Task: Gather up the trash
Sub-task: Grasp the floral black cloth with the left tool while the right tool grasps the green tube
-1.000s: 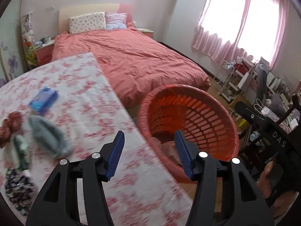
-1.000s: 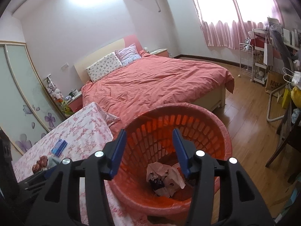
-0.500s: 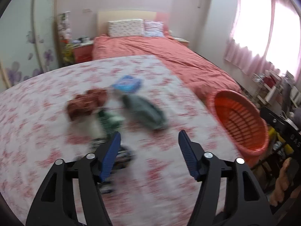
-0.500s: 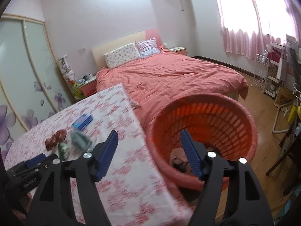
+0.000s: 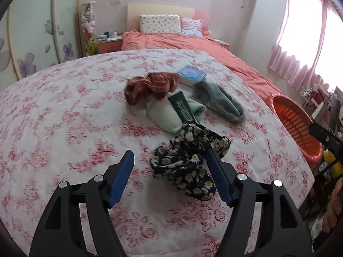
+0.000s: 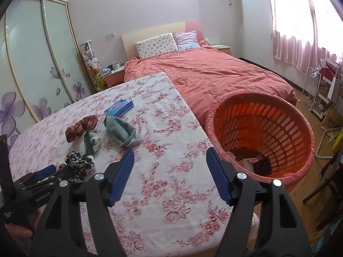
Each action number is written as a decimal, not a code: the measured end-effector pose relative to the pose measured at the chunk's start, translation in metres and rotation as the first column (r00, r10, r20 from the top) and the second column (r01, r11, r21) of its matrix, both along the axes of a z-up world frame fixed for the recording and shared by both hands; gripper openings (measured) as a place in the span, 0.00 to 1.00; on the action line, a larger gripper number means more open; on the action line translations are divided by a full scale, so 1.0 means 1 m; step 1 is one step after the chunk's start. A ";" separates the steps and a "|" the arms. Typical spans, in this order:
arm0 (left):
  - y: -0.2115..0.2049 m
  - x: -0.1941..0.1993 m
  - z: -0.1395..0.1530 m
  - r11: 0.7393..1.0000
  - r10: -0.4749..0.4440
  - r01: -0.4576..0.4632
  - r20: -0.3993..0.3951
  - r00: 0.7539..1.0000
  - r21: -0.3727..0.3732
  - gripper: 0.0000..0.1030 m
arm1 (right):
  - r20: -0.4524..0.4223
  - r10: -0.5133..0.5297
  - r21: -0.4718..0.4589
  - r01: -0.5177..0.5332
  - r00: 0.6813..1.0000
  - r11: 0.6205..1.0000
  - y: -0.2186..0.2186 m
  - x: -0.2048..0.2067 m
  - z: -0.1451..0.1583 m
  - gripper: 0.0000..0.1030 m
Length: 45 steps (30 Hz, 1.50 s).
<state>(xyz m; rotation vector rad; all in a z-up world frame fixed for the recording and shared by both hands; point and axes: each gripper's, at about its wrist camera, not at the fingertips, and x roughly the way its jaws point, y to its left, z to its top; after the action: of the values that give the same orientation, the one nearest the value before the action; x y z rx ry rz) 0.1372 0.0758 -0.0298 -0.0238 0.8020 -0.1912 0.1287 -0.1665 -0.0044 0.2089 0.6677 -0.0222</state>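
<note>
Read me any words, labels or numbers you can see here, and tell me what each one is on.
Nothing reads clearly.
On the green packet: print too blurred.
On the blue box: markings too small.
On the left gripper body: white lettering too small.
On the cardboard box: large letters cut off at the edge.

Right hand-held gripper [image 6: 170, 171] hangs empty, jaws apart, beside the orange basket [image 6: 300, 128].

On the table [image 5: 64, 111] lie one brown scrunchie [image 5: 150, 85], one dark flowered cloth [image 5: 188, 160], one grey sock [image 5: 218, 100], one pale green sock [image 5: 167, 117], one green packet [image 5: 182, 107] and one blue box [image 5: 193, 73]. One orange basket [image 6: 278, 115] stands beside it. The bed [image 6: 214, 75] carries two pillows [image 6: 156, 45].
</note>
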 end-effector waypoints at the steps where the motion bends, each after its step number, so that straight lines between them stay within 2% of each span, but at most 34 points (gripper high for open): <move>1: -0.002 0.002 -0.002 1.000 -0.009 0.009 -0.005 1.000 0.004 0.67 | -0.002 0.004 -0.003 -0.004 1.000 1.000 0.003 0.000 0.000 0.66; 3: -0.004 0.006 -0.007 1.000 -0.021 0.021 -0.023 1.000 0.000 0.66 | -0.004 0.009 -0.007 -0.009 1.000 1.000 0.005 0.000 0.001 0.66; 7: -0.009 0.012 -0.015 0.999 -0.032 0.030 -0.066 0.997 -0.027 0.57 | -0.012 0.020 -0.013 -0.020 1.000 1.000 0.011 0.002 0.000 0.66; 12: -0.011 0.011 -0.015 0.998 -0.047 0.044 -0.067 0.997 -0.053 0.39 | -0.019 0.036 -0.018 -0.036 0.999 0.999 0.017 0.003 -0.001 0.66; 14: -0.012 0.009 -0.015 0.997 -0.053 0.050 -0.061 0.997 -0.053 0.27 | -0.022 0.043 -0.017 -0.043 0.999 0.999 0.019 0.004 -0.002 0.66; 17: -0.009 0.005 -0.013 0.997 -0.056 0.053 -0.046 0.997 -0.059 0.22 | -0.024 0.054 -0.019 -0.054 0.998 0.998 0.024 0.005 -0.002 0.66; 24: 0.010 -0.008 -0.001 0.997 -0.025 0.026 0.005 1.000 -0.070 0.21 | -0.028 0.095 -0.024 -0.096 0.995 0.995 0.043 0.013 -0.003 0.66; 29: 0.043 -0.014 0.011 0.994 0.048 -0.044 0.042 0.998 -0.096 0.21 | -0.030 0.147 -0.029 -0.148 0.989 0.989 0.068 0.027 -0.001 0.65; 35: 0.082 -0.014 0.025 0.984 0.150 -0.141 0.077 0.986 -0.111 0.21 | -0.065 0.221 -0.032 -0.223 0.973 0.974 0.107 0.053 -0.006 0.44; 39: 0.098 -0.012 0.030 0.979 0.178 -0.168 0.091 0.980 -0.112 0.21 | -0.104 0.254 -0.025 -0.258 0.961 0.966 0.128 0.069 -0.015 0.30; 45: 0.114 -0.014 0.030 0.975 0.196 -0.184 0.092 0.976 -0.125 0.21 | -0.158 0.278 -0.039 -0.288 0.947 0.957 0.156 0.085 -0.031 0.23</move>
<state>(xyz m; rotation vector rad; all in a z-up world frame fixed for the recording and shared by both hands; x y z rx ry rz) 0.1233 0.1897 0.0003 -0.1982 0.6797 -0.0559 0.2137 -0.0110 -0.0354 0.0497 0.8427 0.2190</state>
